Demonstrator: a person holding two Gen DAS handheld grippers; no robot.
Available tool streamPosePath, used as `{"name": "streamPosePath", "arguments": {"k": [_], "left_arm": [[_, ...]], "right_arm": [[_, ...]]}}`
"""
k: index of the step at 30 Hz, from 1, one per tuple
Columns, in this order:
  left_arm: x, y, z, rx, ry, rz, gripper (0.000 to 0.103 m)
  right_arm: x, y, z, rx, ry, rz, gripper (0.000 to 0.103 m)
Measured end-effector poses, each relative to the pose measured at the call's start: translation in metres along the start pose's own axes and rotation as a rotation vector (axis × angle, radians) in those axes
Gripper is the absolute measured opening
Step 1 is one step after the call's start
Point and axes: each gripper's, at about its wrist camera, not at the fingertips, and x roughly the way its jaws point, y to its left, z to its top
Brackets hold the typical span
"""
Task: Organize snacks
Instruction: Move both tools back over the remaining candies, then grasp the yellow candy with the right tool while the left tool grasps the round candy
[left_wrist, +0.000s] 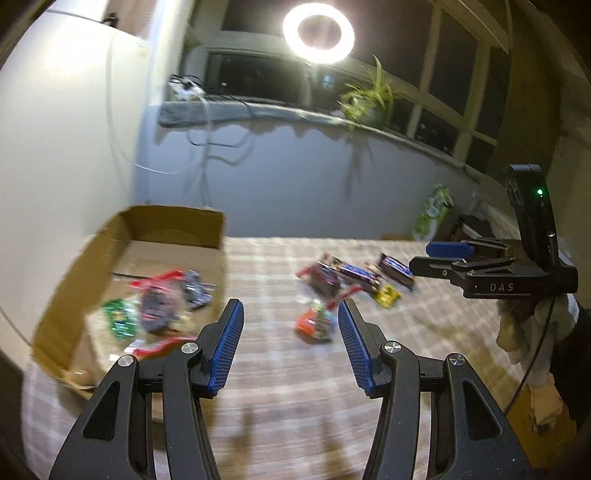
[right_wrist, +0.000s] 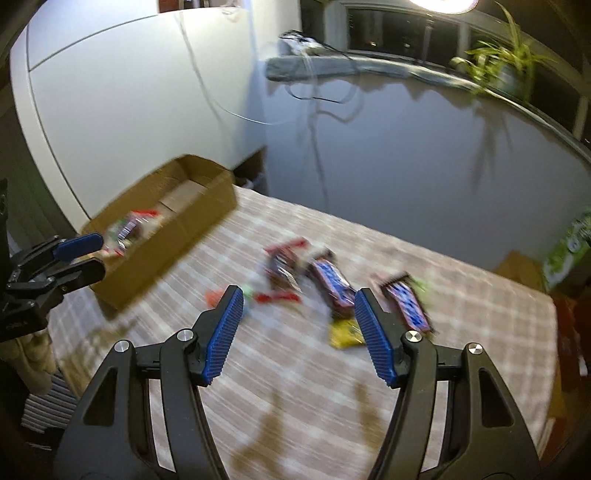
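Note:
An open cardboard box stands at the table's left and holds several snack packets. Loose snacks lie mid-table: an orange-green packet, a red-edged dark packet, two blue-labelled bars and a yellow packet. My left gripper is open and empty above the table, between the box and the orange packet. My right gripper is open and empty above the loose snacks. Both views are blurred. Each gripper shows in the other's view, the right and the left.
The table has a beige plaid cloth. A grey wall with a window sill, hanging cables and a potted plant stands behind. A green package sits at the far right. A ring light glares above.

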Motion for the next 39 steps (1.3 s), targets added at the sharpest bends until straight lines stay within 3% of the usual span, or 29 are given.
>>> {"name": "streamPosePath", "arguments": {"k": [10, 16, 19, 22, 33, 36, 39], "left_arm": [[0.048, -0.032, -0.015, 0.038, 0.111, -0.019, 0.053], [0.066, -0.032, -0.018, 0.047, 0.150, 0.011, 0.052], [0.075, -0.031, -0.018, 0.053, 0.167, 0.021, 0.052], [0.084, -0.033, -0.017, 0.067, 0.179, 0.026, 0.052], [0.111, -0.038, -0.017, 0.126, 0.214, 0.039, 0.052], [0.117, -0.040, -0.019, 0.141, 0.227, 0.045, 0.052], [0.122, -0.038, -0.021, 0.135, 0.242, 0.041, 0.041]], "right_arm": [[0.015, -0.046, -0.039, 0.025, 0.079, -0.034, 0.066], [0.040, -0.041, -0.041, -0.008, 0.110, 0.013, 0.065], [0.053, -0.036, -0.039, -0.036, 0.125, 0.011, 0.065], [0.069, -0.033, -0.037, -0.058, 0.150, 0.009, 0.057], [0.093, -0.031, -0.034, -0.092, 0.187, -0.026, 0.056], [0.092, -0.030, -0.034, -0.095, 0.190, -0.020, 0.048], [0.092, -0.029, -0.034, -0.097, 0.191, -0.017, 0.040]]}}
